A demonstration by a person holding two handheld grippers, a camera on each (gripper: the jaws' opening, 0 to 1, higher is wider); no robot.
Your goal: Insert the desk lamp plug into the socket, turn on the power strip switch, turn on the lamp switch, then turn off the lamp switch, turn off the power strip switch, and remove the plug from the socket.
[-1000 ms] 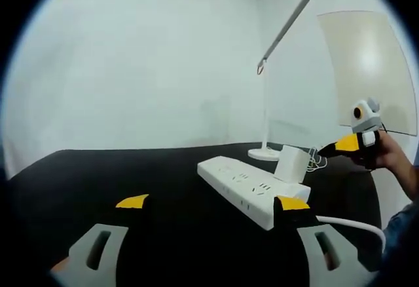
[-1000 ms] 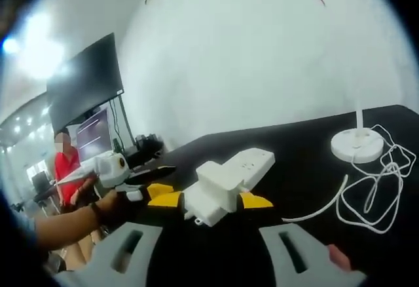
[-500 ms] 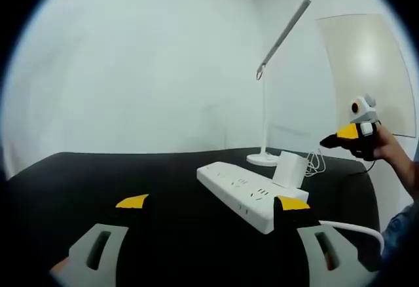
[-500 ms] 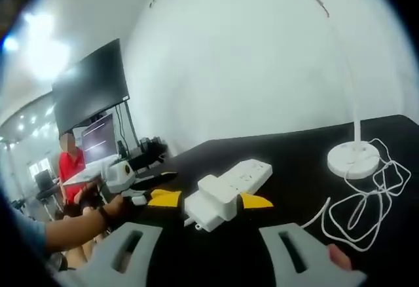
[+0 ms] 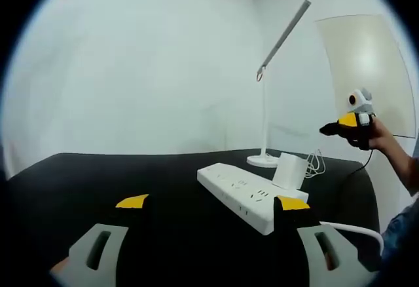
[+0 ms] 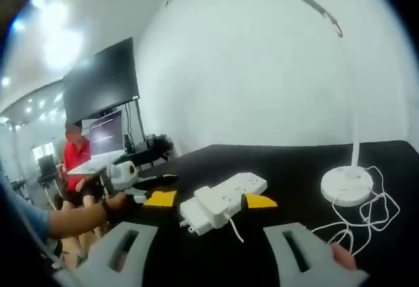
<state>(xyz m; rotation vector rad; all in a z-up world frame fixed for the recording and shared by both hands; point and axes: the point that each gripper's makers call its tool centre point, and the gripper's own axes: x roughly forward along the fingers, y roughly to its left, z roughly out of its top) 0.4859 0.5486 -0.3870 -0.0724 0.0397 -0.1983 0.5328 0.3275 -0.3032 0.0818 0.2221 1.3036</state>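
- Left gripper view: left gripper (image 5: 213,202) hovers low over the black table (image 5: 98,175), jaws spread wide and empty. The white power strip (image 5: 252,194) lies ahead with the plug (image 5: 290,170) seated upright in it; the desk lamp (image 5: 275,64) stands behind on its round base, unlit. The right gripper (image 5: 347,124) is raised clear at far right; I cannot tell its jaw state here.
- Right gripper view: right gripper (image 6: 203,200) shows spread, empty jaws above the strip (image 6: 222,198); loose cord (image 6: 366,215) coils by the lamp base (image 6: 347,185).
- Step in hand, judged: plug appears inserted; the next move calls for pressing the strip's switch.
- Room: white walls, dark monitor (image 6: 101,80), seated person (image 6: 77,162).
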